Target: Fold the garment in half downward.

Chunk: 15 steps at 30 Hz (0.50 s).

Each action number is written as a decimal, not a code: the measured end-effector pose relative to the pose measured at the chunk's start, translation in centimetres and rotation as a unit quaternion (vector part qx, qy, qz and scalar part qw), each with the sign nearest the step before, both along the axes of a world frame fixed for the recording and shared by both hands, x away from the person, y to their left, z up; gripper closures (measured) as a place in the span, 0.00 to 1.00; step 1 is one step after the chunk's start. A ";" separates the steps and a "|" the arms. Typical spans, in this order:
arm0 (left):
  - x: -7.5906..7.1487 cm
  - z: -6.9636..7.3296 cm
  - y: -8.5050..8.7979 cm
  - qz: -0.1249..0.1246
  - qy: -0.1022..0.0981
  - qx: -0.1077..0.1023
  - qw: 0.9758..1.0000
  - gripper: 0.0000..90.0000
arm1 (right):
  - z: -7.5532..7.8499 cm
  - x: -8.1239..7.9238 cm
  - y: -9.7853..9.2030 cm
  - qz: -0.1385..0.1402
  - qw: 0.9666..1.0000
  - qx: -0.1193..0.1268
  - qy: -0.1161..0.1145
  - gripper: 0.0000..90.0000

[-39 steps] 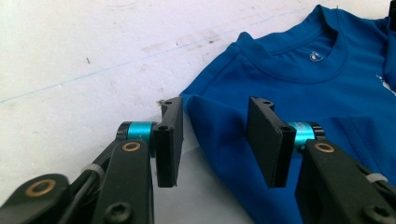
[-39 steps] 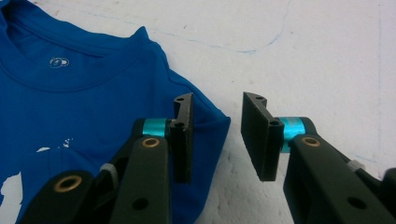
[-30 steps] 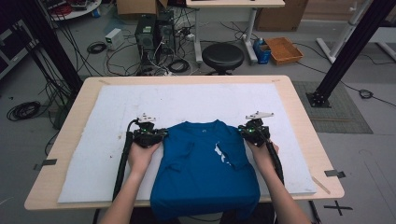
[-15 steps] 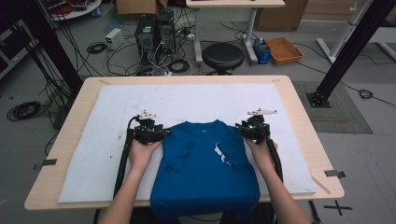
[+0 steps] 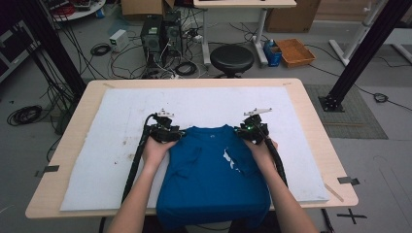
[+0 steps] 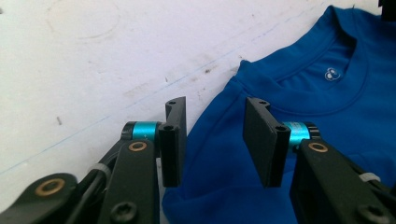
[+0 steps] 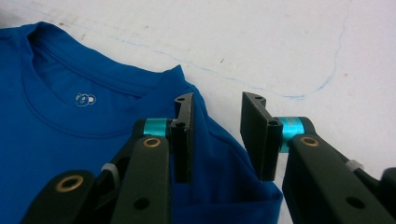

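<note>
In the high view, a folded blue T-shirt [image 5: 214,179] is lying on the white mat [image 5: 97,160] that is covering the wooden surface [image 5: 311,121], with its collar pointing away from the person and its lower edge hanging over the near edge. The left tongs [image 5: 176,133] are sitting at the shirt's left shoulder and the right tongs [image 5: 241,131] at its right shoulder, each one held in a hand coming in from below. A black stool [image 5: 231,58] is standing on the floor beyond the surface.

In the left gripper view, the left tongs [image 6: 215,140] are standing apart, having just been closing a little after opening. Their jaws are straddling the shoulder edge of the T-shirt [image 6: 299,93] without pressing on it, one jaw over the white mat [image 6: 93,70], the other over the blue cloth.

In the right gripper view, the right tongs [image 7: 217,137] are likewise standing apart, having just been closing slightly after opening. The shoulder corner of the T-shirt [image 7: 70,140] is lying below and between the jaws, and the cloth is not being pinched. The white mat [image 7: 280,46] is showing a thin blue line beyond the shirt.
</note>
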<state>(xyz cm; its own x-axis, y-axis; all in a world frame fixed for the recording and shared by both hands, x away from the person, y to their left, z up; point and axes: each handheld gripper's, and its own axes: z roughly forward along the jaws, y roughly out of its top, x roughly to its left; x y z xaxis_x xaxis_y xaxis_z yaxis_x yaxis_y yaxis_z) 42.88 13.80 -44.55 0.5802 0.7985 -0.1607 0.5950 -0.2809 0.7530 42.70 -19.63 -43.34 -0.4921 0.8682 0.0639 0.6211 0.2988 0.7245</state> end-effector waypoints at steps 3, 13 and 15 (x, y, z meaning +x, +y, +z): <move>0.1 -0.1 0.0 0.000 0.002 0.003 1.000 0.70 | -0.2 0.2 0.1 0.004 1.000 -0.004 0.005 0.73; -0.1 0.1 -0.1 -0.011 -0.017 0.010 1.000 0.79 | -0.5 0.6 1.0 0.015 0.999 -0.029 -0.005 0.73; 0.0 0.1 -0.1 -0.011 -0.018 0.006 1.000 0.79 | -0.2 0.8 0.9 0.014 1.000 -0.023 -0.006 0.73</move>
<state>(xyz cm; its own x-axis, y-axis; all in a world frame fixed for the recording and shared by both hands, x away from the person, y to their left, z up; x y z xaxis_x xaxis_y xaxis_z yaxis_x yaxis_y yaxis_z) 42.85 13.74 -44.42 0.6023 0.7878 -0.1292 0.5611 -0.3026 0.7705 43.47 -18.71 -43.51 -0.5164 0.8562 0.0183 0.6030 0.3483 0.7177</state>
